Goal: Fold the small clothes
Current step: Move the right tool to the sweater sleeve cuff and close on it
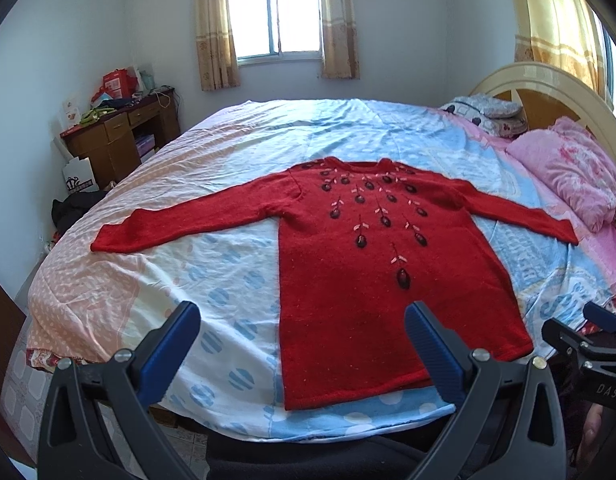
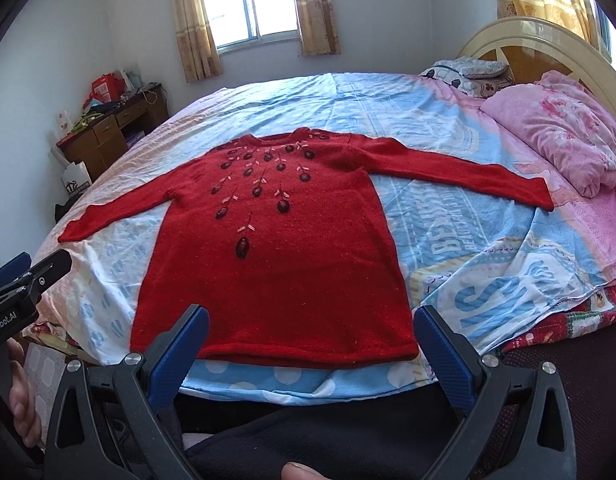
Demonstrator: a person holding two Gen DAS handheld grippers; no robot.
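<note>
Lying flat on the patterned bedsheet (image 1: 235, 140), the red knit sweater (image 1: 372, 264) spreads both sleeves past the left gripper (image 1: 303, 344), released and empty. From the right wrist, the right gripper (image 2: 312, 344) gapes above the hem, and printed lettering shows on the sheet.

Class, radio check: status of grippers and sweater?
Left gripper open, right gripper open, both empty. Red sweater flat, unfolded, sleeves spread. Nothing on it.

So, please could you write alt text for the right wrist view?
A red sweater lies flat on a bed, front up and both sleeves spread out. The right gripper is in the foreground with its jaws open and holding nothing. A pink quilt lies by the headboard.
</note>
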